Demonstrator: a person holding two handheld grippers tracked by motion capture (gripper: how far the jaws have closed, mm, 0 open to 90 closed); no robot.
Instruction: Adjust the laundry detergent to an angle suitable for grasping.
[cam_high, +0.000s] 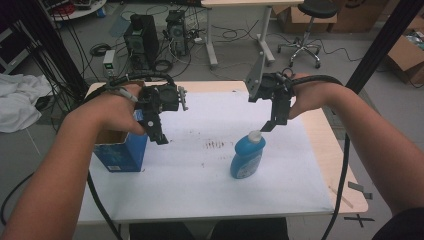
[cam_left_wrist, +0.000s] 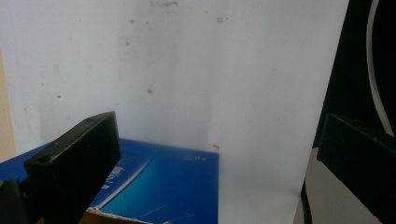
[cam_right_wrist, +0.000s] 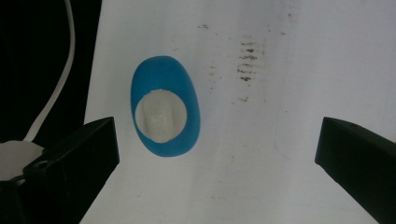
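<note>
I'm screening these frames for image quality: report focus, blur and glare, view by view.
High view: even light, slightly soft, blue bottle and blue box readable. Left gripper view: soft focus, box print unreadable, paper washed out. Right gripper view: bottle cap blurred, paper bright, stains still visible.

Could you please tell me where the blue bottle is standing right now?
In the high view, the blue bottle stands upright on the white sheet, right of centre, just below the open right gripper.
</note>
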